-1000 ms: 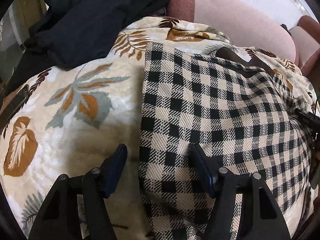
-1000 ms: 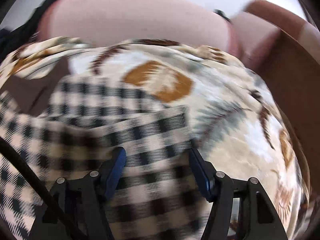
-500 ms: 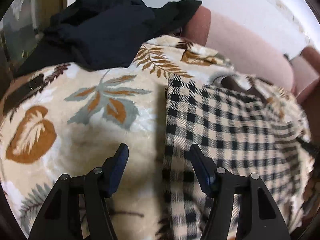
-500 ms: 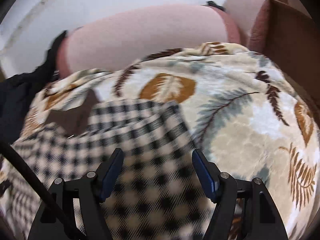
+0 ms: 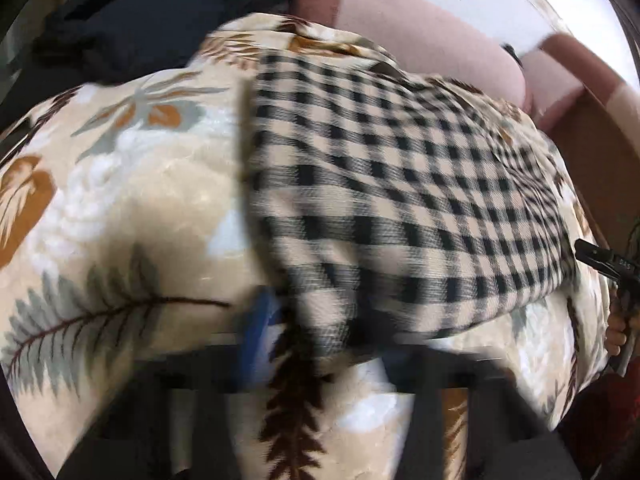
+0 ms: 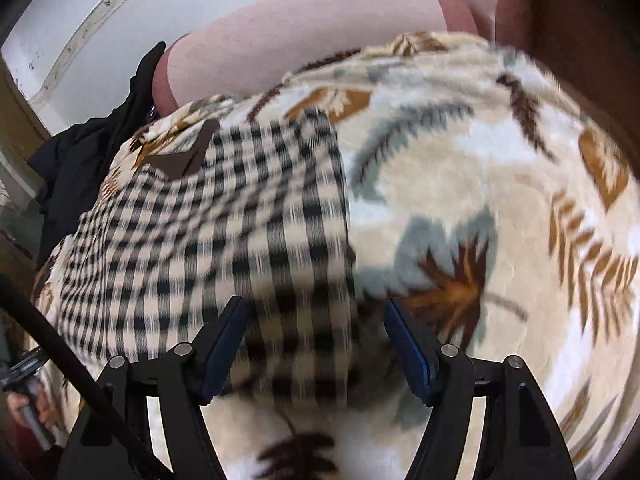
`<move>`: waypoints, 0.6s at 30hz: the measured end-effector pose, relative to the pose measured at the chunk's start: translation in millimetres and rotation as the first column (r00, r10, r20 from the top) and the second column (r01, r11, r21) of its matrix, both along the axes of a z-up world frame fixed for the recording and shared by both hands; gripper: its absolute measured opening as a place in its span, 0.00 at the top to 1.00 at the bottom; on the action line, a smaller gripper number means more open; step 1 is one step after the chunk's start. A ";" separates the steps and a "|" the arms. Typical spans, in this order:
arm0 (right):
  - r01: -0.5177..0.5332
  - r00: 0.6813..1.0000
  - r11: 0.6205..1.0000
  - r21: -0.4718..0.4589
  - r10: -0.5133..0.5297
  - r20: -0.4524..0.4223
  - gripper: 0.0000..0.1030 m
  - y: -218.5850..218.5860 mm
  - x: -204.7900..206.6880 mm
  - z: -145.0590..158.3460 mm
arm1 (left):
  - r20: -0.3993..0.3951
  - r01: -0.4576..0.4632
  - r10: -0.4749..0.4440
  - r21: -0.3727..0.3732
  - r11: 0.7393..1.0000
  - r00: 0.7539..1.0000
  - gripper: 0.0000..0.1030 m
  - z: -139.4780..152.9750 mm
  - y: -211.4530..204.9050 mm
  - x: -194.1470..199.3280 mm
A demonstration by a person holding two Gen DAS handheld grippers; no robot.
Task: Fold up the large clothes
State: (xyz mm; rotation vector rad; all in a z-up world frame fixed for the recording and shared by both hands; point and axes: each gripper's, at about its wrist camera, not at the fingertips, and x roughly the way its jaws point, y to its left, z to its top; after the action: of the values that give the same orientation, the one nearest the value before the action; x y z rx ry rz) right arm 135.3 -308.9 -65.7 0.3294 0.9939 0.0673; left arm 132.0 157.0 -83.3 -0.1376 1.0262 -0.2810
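Note:
A beige-and-black checked garment lies folded on a leaf-print blanket; it also shows in the right wrist view, with a brown collar at its far end. My left gripper is open, blurred, its jaws either side of the garment's near left corner. My right gripper is open, its jaws astride the garment's near right corner. The right gripper's tip shows at the right edge of the left wrist view.
Dark clothes are piled at the blanket's far left, also in the right wrist view. A pink sofa back rises behind. A brown panel stands at the right.
Both grippers have drawn back toward the garment's near edge. The views are now blurred with motion. Both stay open.

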 end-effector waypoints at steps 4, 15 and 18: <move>-0.058 0.997 0.998 -0.022 0.057 -0.057 0.56 19.4 -3.6 -20.3 | 0.044 -0.024 0.021 0.059 0.998 0.999 0.92 16.2 -6.0 -6.1; -0.015 0.996 0.986 -0.166 0.001 -0.088 0.79 6.0 -12.2 -14.8 | 0.038 -0.066 0.060 0.182 0.981 0.997 0.87 21.9 2.8 -19.9; 0.017 0.998 0.978 -0.210 -0.029 -0.052 0.73 4.6 -15.8 -4.3 | 0.095 -0.103 0.086 0.194 0.976 0.992 0.81 37.8 19.4 -28.5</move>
State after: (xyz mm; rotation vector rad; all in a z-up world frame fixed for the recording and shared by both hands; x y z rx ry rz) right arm 119.5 -304.3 -70.0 0.1498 1.0416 -0.0678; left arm 103.5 176.3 -45.5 0.0062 0.9534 -0.0954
